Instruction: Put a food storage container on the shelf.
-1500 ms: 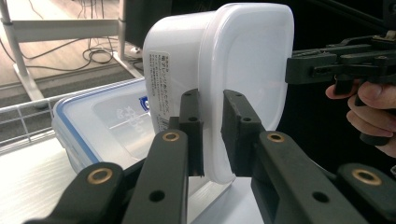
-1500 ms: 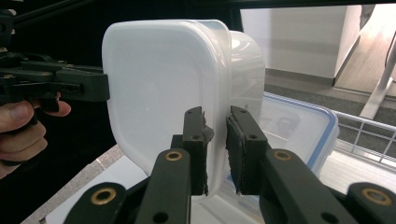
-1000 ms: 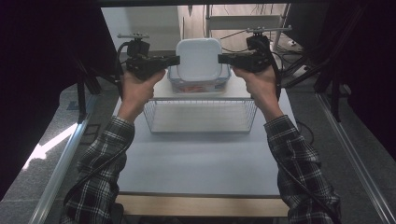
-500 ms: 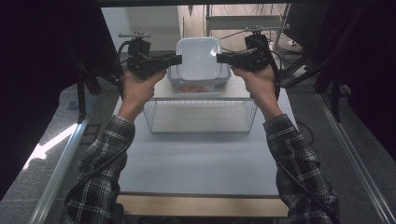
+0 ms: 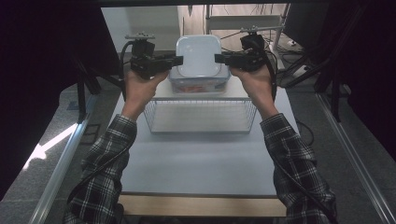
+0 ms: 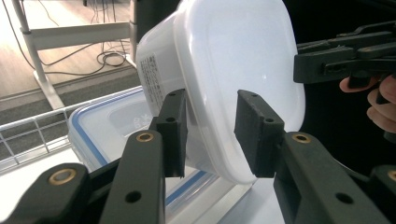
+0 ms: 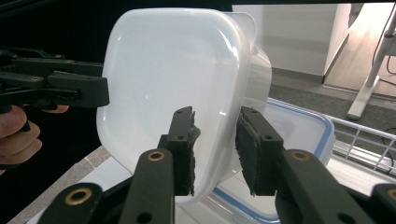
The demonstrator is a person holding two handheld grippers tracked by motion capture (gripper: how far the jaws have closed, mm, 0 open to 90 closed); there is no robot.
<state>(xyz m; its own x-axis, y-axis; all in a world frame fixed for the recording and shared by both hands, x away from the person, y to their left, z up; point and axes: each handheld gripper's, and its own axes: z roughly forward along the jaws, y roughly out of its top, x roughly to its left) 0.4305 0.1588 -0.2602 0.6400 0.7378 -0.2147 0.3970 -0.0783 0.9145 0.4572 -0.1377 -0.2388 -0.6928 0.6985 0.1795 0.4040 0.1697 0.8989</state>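
From above, the white tub (image 5: 198, 56) sat upside down on top of a lidded box (image 5: 200, 86) near the far edge of the bench (image 5: 201, 158), its flat bottom facing up, with the left tool (image 5: 176, 60) at its left side and the right tool (image 5: 220, 59) at its right side. That view did not show whether the pads touched it. It did show a wire basket (image 5: 201, 116) just nearer than the box, and two plaid sleeves coming in from the near edge.

The left gripper view gave what the high one could not: the left tool (image 6: 212, 133) straddled the tub's (image 6: 233, 70) rim, one pad close against the outer wall, the other standing off the flat bottom with a gap. Its jaws had just been opening, with the tub's edge between them. It also showed a printed label on the tub's wall and the blue seal of the box lid (image 6: 107, 126) beneath.

The right gripper view showed the right tool (image 7: 217, 149) likewise spread around the opposite edge of the tub (image 7: 173, 79), jaws just having been opening, pads loose on either side of the wall. The box lid (image 7: 299, 130) lay under the tub.

Counted: one tub, one lidded box, one wire basket, two tools.
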